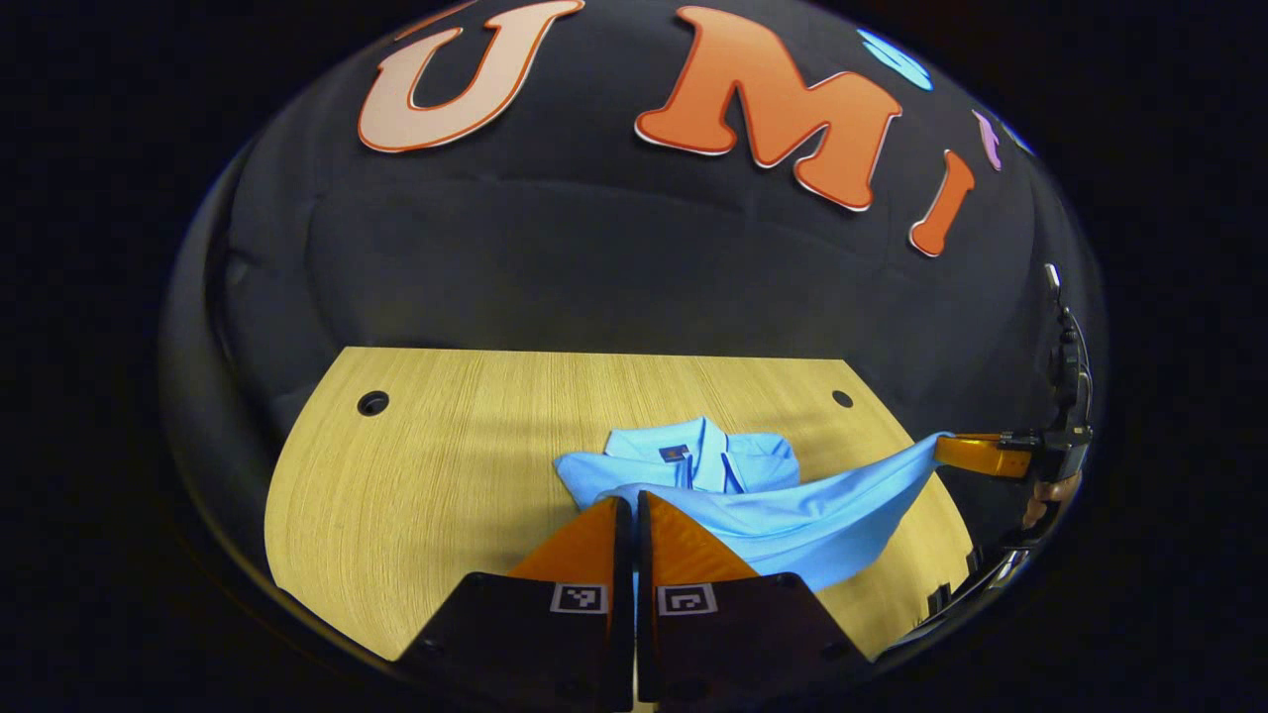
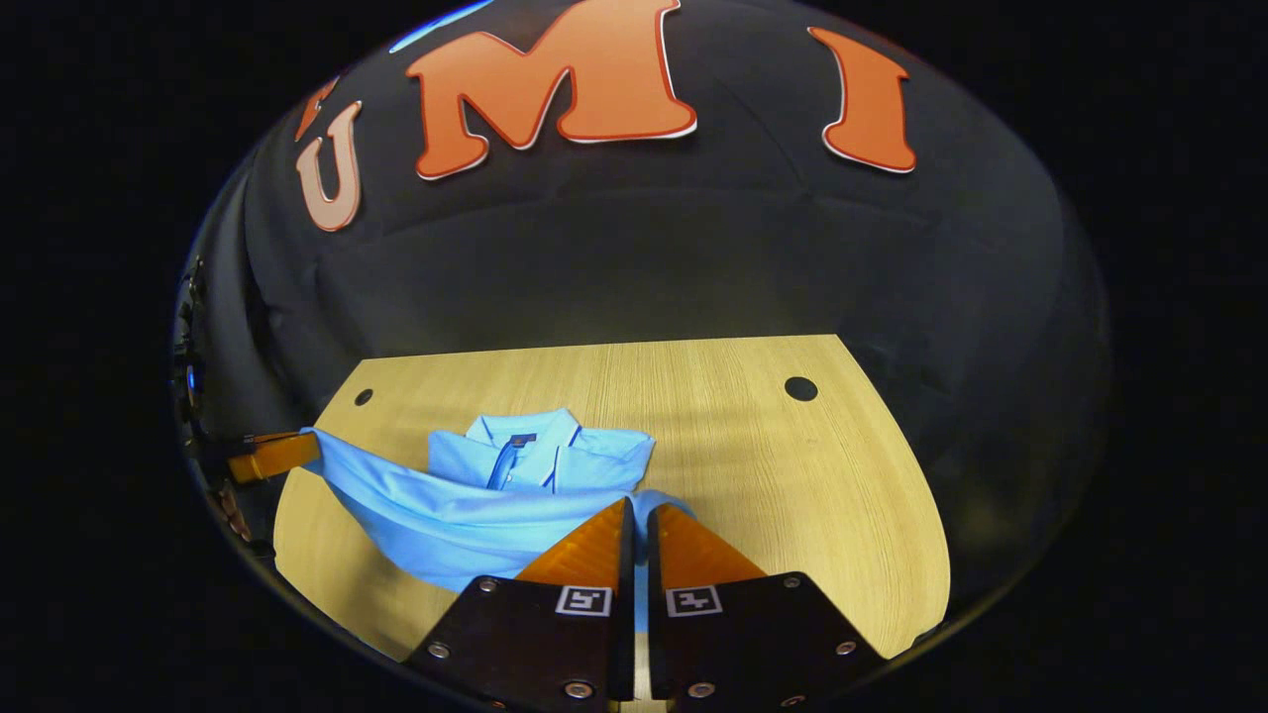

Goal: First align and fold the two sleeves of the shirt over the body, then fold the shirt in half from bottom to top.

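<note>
Both grippers clamp the light-blue polo shirt's hem: left gripper and right gripper each closed on a bottom corner. Hem is lifted and stretched crosswise between them; collar lies straight ahead on the wooden table. Fold likely runs forward, both hands level.

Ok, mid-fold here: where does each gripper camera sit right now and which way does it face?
Left gripper view: rides the left gripper, facing the back wall across the table; its fingers pinch the shirt hem; right gripper at right.
Right gripper view: rides the right gripper, same heading; left gripper at left.
Shared: shirt, table, both grippers.
</note>
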Demonstrator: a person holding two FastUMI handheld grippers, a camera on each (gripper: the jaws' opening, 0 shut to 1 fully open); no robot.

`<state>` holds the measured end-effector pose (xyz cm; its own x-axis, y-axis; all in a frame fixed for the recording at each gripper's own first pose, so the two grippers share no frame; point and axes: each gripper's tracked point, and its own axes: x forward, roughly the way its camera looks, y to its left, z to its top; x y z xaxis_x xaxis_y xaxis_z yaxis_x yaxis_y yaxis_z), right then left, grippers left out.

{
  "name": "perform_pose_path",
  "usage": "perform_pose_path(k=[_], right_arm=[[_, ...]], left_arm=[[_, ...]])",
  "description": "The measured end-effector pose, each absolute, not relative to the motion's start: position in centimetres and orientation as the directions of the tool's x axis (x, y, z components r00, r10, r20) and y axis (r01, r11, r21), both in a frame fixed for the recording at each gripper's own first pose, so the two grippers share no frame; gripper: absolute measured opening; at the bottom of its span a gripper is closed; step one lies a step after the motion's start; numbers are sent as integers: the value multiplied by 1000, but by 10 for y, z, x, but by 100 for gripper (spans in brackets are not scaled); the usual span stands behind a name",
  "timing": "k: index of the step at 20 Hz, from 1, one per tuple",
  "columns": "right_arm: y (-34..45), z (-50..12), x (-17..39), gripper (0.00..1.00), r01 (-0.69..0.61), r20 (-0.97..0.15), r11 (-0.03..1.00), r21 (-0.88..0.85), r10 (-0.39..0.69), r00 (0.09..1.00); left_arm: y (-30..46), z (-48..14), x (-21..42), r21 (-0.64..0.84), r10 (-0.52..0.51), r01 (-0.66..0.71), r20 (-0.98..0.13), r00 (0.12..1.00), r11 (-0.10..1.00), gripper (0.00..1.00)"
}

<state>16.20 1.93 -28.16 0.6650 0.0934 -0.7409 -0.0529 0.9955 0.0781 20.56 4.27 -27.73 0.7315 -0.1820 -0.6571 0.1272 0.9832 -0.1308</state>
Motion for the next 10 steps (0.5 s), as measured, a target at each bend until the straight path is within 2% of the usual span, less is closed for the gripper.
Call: perform_pose_path(k=[10], right_arm=[[43, -359, 260, 6, 6, -795, 992, 127, 98, 599]], left_arm=[[74, -356, 313, -89, -142, 112, -712, 688, 990, 5]])
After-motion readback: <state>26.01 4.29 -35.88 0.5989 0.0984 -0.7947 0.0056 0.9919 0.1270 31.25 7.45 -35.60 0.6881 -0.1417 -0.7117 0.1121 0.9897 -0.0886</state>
